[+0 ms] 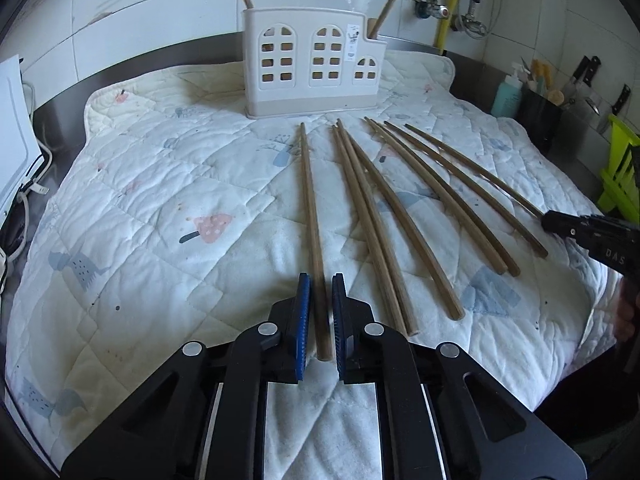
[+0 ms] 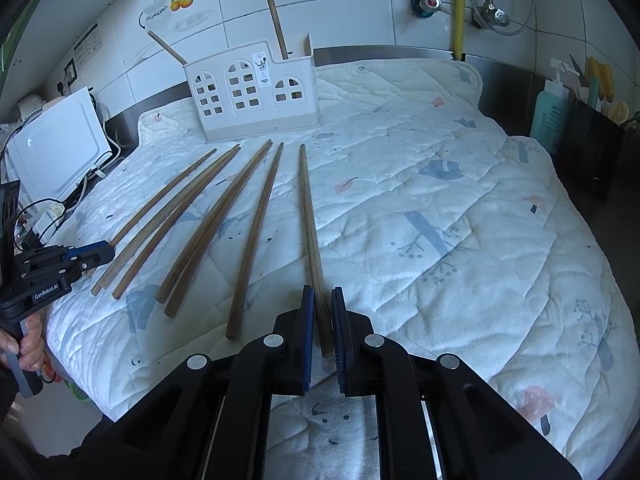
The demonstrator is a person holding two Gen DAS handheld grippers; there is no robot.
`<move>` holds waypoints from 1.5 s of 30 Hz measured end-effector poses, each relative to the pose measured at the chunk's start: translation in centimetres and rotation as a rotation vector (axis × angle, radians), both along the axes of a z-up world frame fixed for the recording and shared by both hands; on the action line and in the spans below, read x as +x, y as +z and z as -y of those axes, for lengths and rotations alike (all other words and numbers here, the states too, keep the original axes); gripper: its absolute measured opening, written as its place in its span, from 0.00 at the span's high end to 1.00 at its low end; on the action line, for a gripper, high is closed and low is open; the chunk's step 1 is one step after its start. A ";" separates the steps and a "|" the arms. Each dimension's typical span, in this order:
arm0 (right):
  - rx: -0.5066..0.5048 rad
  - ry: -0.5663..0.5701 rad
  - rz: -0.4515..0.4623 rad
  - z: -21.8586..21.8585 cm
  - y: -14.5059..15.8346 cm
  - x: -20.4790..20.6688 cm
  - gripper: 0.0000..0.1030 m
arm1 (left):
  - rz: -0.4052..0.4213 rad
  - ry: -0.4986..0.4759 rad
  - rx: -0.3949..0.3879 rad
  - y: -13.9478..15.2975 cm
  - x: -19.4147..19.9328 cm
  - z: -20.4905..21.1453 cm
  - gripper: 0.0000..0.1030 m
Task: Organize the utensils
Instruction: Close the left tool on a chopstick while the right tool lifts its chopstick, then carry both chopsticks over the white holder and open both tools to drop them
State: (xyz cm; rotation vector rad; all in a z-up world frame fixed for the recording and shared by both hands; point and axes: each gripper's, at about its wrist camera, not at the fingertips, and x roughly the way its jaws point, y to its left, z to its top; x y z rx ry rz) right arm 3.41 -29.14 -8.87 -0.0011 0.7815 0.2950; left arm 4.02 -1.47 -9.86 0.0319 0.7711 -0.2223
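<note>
— How many chopsticks lie on the quilt?
— Eight, I think; two lie tight together. Two more stand in the one holder.
— Grippers?
— Two: left gripper, right gripper.

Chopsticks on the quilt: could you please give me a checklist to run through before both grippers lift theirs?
1. Left gripper shut on leftmost chopstick: ok.
2. Right gripper shut on rightmost chopstick: ok.
3. Grip near mid-length: not ok; both hold near the thick end, so the tips may droop.
4. Held sticks apart from the loose chopsticks: ok.
5. Holder upright on the quilt: ok.
6. Free room inside the holder: cannot tell.
</note>
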 end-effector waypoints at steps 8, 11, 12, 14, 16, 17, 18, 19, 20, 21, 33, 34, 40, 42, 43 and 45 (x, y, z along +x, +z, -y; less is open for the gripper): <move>-0.019 0.002 0.040 -0.6 1.6 -0.5 0.94 | 0.014 -0.007 -0.023 0.2 -0.3 -0.3 0.95; -0.024 0.003 0.069 -0.6 3.0 -0.8 0.94 | 0.031 -0.013 -0.045 0.8 -0.6 -0.5 0.95; -0.027 0.004 0.081 -0.6 3.5 -0.9 0.94 | 0.040 -0.013 -0.046 1.0 -0.7 -0.6 0.95; -0.034 0.006 0.119 -0.6 5.1 -1.1 0.94 | 0.052 -0.017 -0.067 1.6 -0.8 -0.9 0.95; -0.039 0.010 0.148 -0.5 6.6 -1.2 0.94 | 0.065 -0.013 -0.083 2.2 -0.9 -1.3 0.95; -0.038 0.011 0.167 -0.4 7.5 -1.1 0.94 | 0.071 -0.012 -0.086 2.4 -0.9 -1.5 0.95; -0.039 0.014 0.185 -0.3 8.5 -1.0 0.94 | 0.080 -0.009 -0.090 2.8 -0.9 -1.7 0.95; -0.038 0.016 0.201 -0.2 9.4 -0.8 0.94 | 0.086 -0.006 -0.096 3.1 -0.9 -1.8 0.95; -0.032 0.017 0.215 -0.1 10.2 -0.5 0.94 | 0.092 -0.005 -0.105 3.5 -0.8 -2.0 0.95; -0.023 0.018 0.231 0.1 11.2 -0.2 0.94 | 0.098 -0.002 -0.108 3.8 -0.8 -2.1 0.95; 0.026 0.077 0.332 -0.2 22.6 7.6 0.94 | 0.128 0.005 -0.159 6.8 1.2 -3.6 0.95; 0.032 0.096 0.317 -0.6 23.6 8.6 0.94 | 0.128 0.003 -0.162 7.1 1.4 -3.7 0.95; 0.006 0.131 0.301 -2.9 27.3 13.5 0.94 | 0.151 -0.003 -0.173 9.1 2.5 -4.5 0.95; 0.013 0.143 0.268 -3.6 27.6 15.3 0.94 | 0.155 0.003 -0.169 9.6 3.0 -4.6 0.95; 0.013 0.146 0.255 -4.0 27.6 16.1 0.94 | 0.157 0.002 -0.178 9.9 3.3 -4.7 0.95; -0.003 0.153 0.212 -4.8 27.2 17.8 0.94 | 0.164 0.000 -0.182 10.5 3.7 -4.8 0.96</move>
